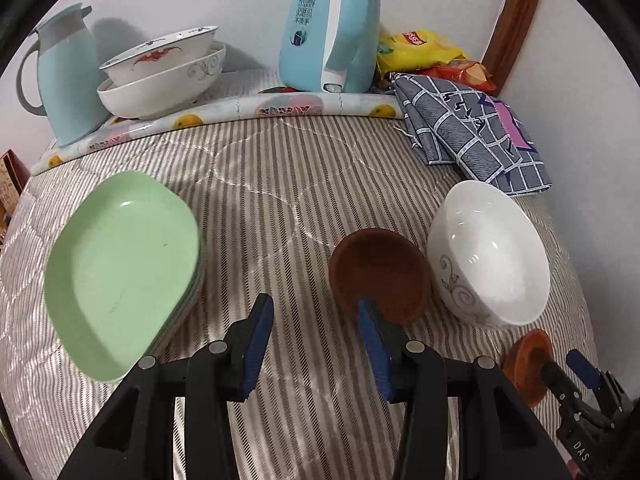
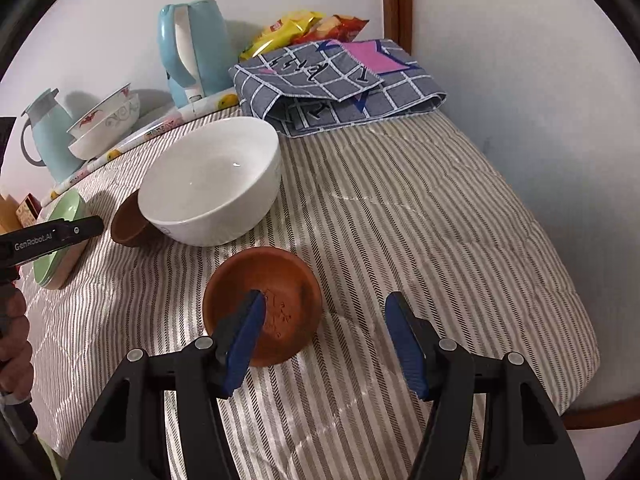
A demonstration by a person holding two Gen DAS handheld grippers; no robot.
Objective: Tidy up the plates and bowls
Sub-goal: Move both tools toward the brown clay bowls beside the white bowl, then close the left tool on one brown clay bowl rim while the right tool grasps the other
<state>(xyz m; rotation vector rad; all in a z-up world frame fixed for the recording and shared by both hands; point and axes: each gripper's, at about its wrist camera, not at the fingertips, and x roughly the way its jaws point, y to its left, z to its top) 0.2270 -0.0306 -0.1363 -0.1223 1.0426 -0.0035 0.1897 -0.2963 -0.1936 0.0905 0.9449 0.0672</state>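
Observation:
A stack of green plates [image 1: 120,268] lies at the left on the striped cloth; it also shows in the right wrist view [image 2: 60,220]. A dark brown bowl [image 1: 380,272] stands next to a large white bowl [image 1: 488,252]; both also show in the right wrist view, the brown bowl [image 2: 130,220] and the white bowl [image 2: 212,184]. A small orange-brown dish [image 2: 272,300] lies in front of the white bowl and also shows in the left wrist view [image 1: 528,364]. My left gripper [image 1: 316,344] is open, its right finger at the brown bowl's near rim. My right gripper [image 2: 328,340] is open, its left finger over the dish.
Two stacked white bowls [image 1: 160,72], a pale blue jug [image 1: 64,80] and a blue kettle [image 1: 332,28] stand at the back on a fruit-print mat [image 1: 240,108]. A folded checked cloth [image 1: 468,128] and snack bags [image 1: 420,48] lie at the back right. The table's edge [image 2: 580,400] is right.

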